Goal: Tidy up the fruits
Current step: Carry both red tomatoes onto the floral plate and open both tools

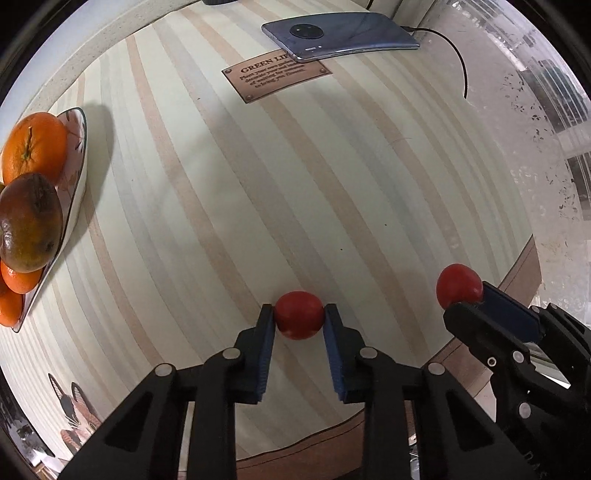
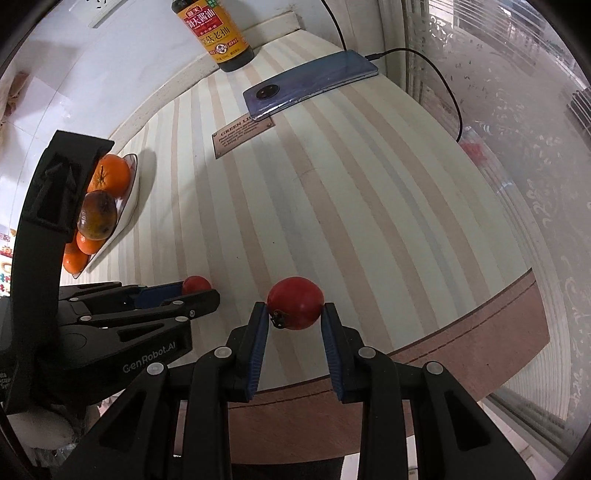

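Red tomato (image 1: pixel 299 314) clamped between left gripper (image 1: pixel 299 321) fingertips; second red tomato (image 2: pixel 295 302) clamped between right gripper (image 2: pixel 294 317) fingertips. Step: carry phase, both fruits held above striped table (image 1: pixel 258 203). Next move likely calls for transfer to fruit plate (image 1: pixel 75 184), far left of fingers.

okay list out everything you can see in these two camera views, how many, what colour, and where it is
Tomatoes: 2, red, near table edge, one in the left gripper, one in the right gripper.
Oranges: at least 3, orange, on the plate.
Mango: 1, green-brown, on the plate.
Plate: 1, pale patterned, far left.
Phone: 1, blue-grey, far side, cable plugged in.
Bottle: 1, dark with yellow label, back edge.
Tablecloth: 1, striped cream and tan.
Left gripper: black, blue pads.
Right gripper: black, blue pads.
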`<state>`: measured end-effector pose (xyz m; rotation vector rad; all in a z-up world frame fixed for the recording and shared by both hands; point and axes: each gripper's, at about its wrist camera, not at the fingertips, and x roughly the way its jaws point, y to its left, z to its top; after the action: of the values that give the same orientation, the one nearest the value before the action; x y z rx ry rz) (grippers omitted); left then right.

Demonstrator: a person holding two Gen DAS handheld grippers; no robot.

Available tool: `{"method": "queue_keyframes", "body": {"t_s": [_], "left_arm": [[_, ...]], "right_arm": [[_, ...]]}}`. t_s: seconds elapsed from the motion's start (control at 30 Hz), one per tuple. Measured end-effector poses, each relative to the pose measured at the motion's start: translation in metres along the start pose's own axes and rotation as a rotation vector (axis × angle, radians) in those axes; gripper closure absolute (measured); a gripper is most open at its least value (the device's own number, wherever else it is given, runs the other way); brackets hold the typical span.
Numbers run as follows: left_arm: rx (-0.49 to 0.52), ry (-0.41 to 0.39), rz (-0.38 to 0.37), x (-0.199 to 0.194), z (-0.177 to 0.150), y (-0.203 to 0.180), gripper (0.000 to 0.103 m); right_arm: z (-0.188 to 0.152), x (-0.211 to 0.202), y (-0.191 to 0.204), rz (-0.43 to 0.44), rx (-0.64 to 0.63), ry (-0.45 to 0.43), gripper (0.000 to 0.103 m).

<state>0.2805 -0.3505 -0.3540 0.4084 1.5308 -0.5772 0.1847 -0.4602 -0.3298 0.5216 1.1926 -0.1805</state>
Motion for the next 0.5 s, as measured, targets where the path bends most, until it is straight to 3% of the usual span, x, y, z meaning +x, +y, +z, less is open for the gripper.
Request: {"method": "queue_keyframes", "body": {"t_s": [0.27,0.5], "left_arm": [[-0.02,-0.024,-0.009,-0.009,-0.004,0.007,0.079],[-0.101,-0.08,-0.048,-0.04,-0.018,0.042,0.079]], "right_arm": [[0.001,-0.01,0.002,0.007,0.003,-0.028,0.071],[0.008,-0.025,0.024,0.059,-0.026,-0.052,0.071]]}}
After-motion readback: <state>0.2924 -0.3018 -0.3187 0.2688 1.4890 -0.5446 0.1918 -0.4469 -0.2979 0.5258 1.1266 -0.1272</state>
